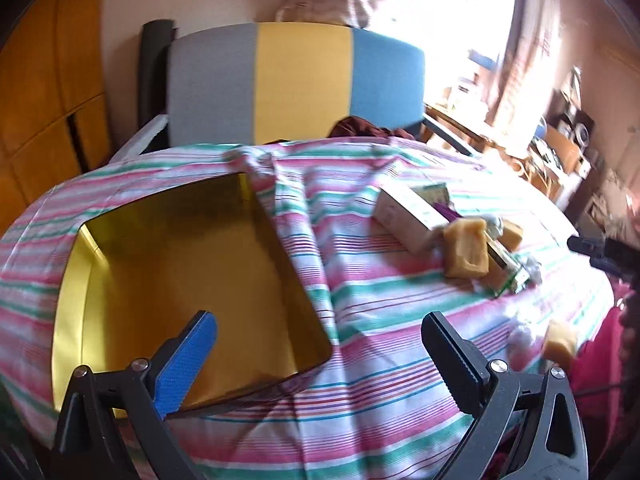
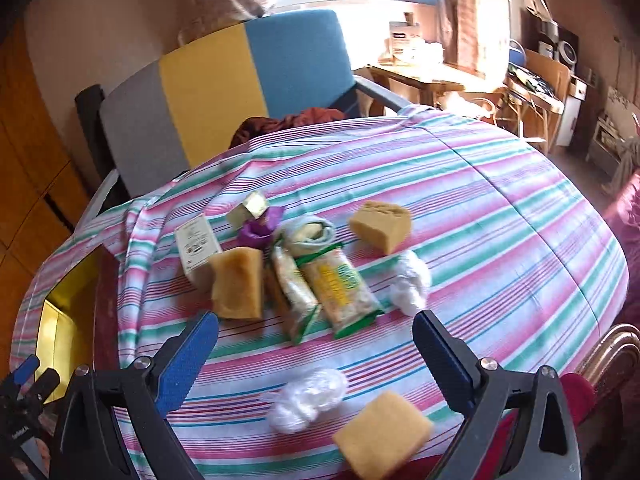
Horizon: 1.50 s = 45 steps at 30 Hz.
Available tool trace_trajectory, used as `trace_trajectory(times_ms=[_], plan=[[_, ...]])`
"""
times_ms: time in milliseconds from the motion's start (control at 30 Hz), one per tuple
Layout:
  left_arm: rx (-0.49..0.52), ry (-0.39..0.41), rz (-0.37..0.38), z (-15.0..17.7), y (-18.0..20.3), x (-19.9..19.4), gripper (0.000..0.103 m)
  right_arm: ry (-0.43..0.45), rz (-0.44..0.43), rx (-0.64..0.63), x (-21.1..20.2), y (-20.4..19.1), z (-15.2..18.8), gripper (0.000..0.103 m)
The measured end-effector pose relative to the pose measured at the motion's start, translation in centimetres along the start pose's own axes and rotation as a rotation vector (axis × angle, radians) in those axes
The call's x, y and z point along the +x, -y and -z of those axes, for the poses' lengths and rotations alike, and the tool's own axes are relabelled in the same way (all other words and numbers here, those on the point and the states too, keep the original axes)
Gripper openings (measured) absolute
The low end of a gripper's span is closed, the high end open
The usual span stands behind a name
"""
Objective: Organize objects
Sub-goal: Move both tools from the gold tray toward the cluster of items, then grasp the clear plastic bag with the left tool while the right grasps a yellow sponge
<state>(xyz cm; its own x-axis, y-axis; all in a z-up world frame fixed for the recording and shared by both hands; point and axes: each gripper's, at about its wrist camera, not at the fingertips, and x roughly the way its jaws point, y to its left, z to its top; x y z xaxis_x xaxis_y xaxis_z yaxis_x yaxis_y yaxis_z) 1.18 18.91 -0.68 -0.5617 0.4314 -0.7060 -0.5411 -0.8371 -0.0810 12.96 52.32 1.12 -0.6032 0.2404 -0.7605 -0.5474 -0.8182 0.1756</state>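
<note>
Striped cloth (image 2: 500,216) in pink, green and white covers the counter; a chair (image 2: 208,92) with grey, yellow and blue panels stands behind it. Gold box (image 1: 192,280), open-topped, sits at the left end of the counter. Left tool (image 1: 320,344): jaws spread wide, holding nothing, poised over the box's near right corner. Right tool (image 2: 316,344): jaws likewise apart and holding nothing, above the cloth. Central cluster: white carton (image 2: 198,246), sponge (image 2: 238,284) touching it, two snack packets (image 2: 340,292) side by side, purple ribbon (image 2: 260,230), rolled cloth (image 2: 308,232). Second sponge (image 2: 382,224) lies just right of the cluster. Near edge: third sponge (image 2: 380,434) beside crumpled clear plastic (image 2: 308,398). More white plastic (image 2: 410,282) lies right of the packets.
</note>
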Motion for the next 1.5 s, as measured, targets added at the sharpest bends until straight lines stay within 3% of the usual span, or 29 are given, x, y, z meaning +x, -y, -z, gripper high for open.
trace_trajectory(times_ms=[100, 267, 467, 667, 767, 800, 833, 1000, 1200, 1367, 1400, 1433, 1467, 1500], plan=[[0.057, -0.044, 0.067, -0.3, 2.8, 2.0, 0.103, 0.003, 0.007, 0.031, -0.4, 2.0, 0.3, 0.100], [0.248, -0.067, 0.204, -0.5, 9.5, 4.8, 0.102, 0.011, -0.003, 0.047, -1.2, 4.1, 0.6, 0.100], [0.414, -0.122, 0.364, -0.5, 16.6, 7.4, 0.095, -0.025, -0.015, 0.011, -1.5, 6.2, 0.6, 0.100], [0.511, -0.195, 0.449, 0.2, 21.2, 10.5, 0.086, -0.079, -0.054, -0.037, -1.6, 7.8, 0.2, 0.100], [0.542, -0.266, 0.458, 1.2, 22.6, 12.7, 0.064, -0.130, -0.092, -0.076, -1.0, 7.7, -0.1, 0.100], [0.537, -0.290, 0.466, 1.4, 22.7, 13.3, 0.045, -0.151, -0.107, -0.102, -0.8, 7.5, -0.1, 0.100], [0.520, -0.317, 0.468, 1.7, 22.5, 13.9, 0.036, -0.177, -0.132, -0.129, -0.5, 7.2, -0.1, 0.100], [0.467, -0.290, 0.460, 1.7, 20.3, 13.2, 0.036, -0.343, -0.245, -0.326, 1.7, 3.7, 0.6, 0.100], [0.399, -0.270, 0.392, 2.1, 16.5, 12.0, 0.036, -0.569, -0.222, -0.544, 5.5, 0.7, 3.1, 0.099], [0.344, -0.244, 0.340, 2.6, 14.2, 10.7, 0.036, -0.682, -0.148, -0.628, 7.8, -0.7, 5.0, 0.099], [0.338, -0.235, 0.331, 2.6, 13.8, 10.4, 0.036, -0.701, -0.125, -0.644, 8.3, -0.8, 5.2, 0.094], [0.331, -0.225, 0.315, 2.6, 13.4, 9.9, 0.036, -0.712, -0.099, -0.671, 8.7, -1.0, 5.7, 0.075], [0.324, -0.217, 0.301, 2.6, 13.0, 9.6, 0.036, -0.705, -0.070, -0.686, 8.9, -1.1, 6.0, 0.063], [0.311, -0.207, 0.290, 2.5, 12.5, 9.1, 0.036, -0.698, -0.064, -0.676, 9.0, -1.0, 5.9, 0.063]])
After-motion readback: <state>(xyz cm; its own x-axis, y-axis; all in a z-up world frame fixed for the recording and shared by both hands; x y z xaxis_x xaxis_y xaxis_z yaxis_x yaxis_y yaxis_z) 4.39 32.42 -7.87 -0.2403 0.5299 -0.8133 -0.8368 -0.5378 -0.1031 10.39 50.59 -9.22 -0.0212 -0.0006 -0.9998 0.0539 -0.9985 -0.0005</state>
